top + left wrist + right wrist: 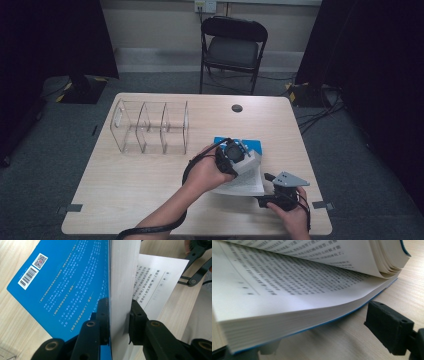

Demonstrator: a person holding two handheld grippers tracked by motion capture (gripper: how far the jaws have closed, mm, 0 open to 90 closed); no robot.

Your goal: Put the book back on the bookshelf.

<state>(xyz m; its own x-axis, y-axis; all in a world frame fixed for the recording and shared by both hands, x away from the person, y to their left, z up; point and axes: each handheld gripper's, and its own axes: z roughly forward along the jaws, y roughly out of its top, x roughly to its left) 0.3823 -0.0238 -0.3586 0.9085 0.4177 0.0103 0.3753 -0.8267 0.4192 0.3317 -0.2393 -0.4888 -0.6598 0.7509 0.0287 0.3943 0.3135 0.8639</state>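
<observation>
Here, pale wood table (pixel 135 180), dark-curtained room, left tool (pixel 119 315) clamping book (pixel 72 282), right tool (pixel 312 340) open

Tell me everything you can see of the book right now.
The book is a thick paperback with a blue cover, barcode and QR code on its back, and white pages of printed text. It lies open at the table's near right. The left gripper is clamped on a raised block of pages with the back cover; the right gripper sits open at the lower pages' edge.
</observation>
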